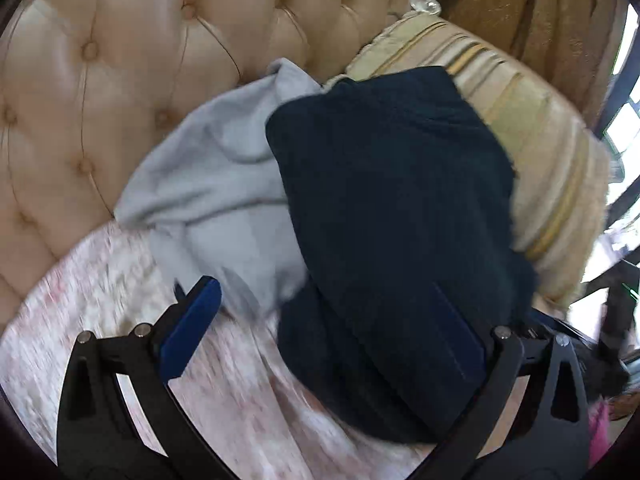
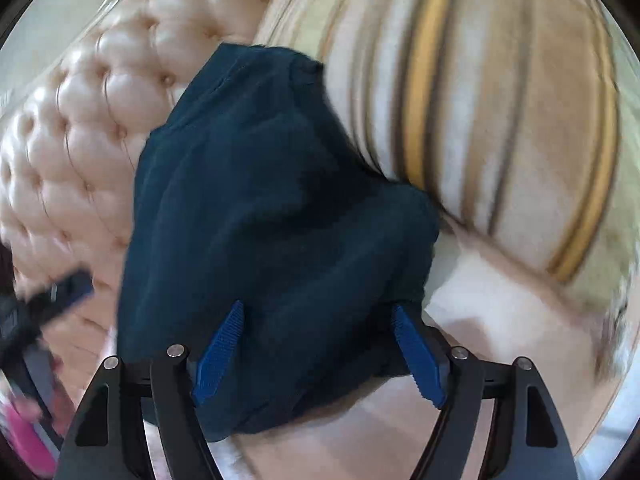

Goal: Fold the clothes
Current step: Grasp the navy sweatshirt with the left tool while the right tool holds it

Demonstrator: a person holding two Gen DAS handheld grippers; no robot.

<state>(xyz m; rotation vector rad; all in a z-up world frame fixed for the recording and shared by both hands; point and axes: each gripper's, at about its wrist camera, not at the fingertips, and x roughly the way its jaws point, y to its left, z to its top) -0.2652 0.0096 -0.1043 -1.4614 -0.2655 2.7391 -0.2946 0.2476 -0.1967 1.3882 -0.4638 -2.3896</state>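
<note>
Two garments on bed (image 1: 100, 312). Navy garment (image 1: 380, 208) folded into a thick bundle, far edge resting against pillow (image 1: 552, 168). Grey garment (image 1: 216, 200) loose and crumpled just beside it, partly under its edge, spread toward headboard (image 1: 100, 80).

Right gripper (image 2: 318, 354) wide, pointing down at navy garment (image 2: 260, 220). Near end of bundle between both pads, cloth reaching up to them, yet no squeeze visible: holding nothing, by judgement. Left gripper (image 1: 324, 336) wide too, holding nothing. One pad over bare bed next to grey garment, the other at near corner of navy bundle.

Long axis of navy bundle running away from both grippers, from near end up to pillow (image 2: 500, 120) and headboard (image 2: 80, 140). Straight ahead of right gripper, so nearer to right hand. From left gripper, most of bundle ahead and to the right; grey garment ahead and to the left, open to reach, long axis slanting from bed up toward headboard.

Judgement: navy garment looks done and put down at pillow side; grey garment not yet folded, probably next. Left hand better placed for it, with only a small shift to the side needed. Right hand needing to back off from bundle and cross over it, with risk of dragging the top layer and opening the fold. Much blur in both views, so fine contact not sure.
</note>
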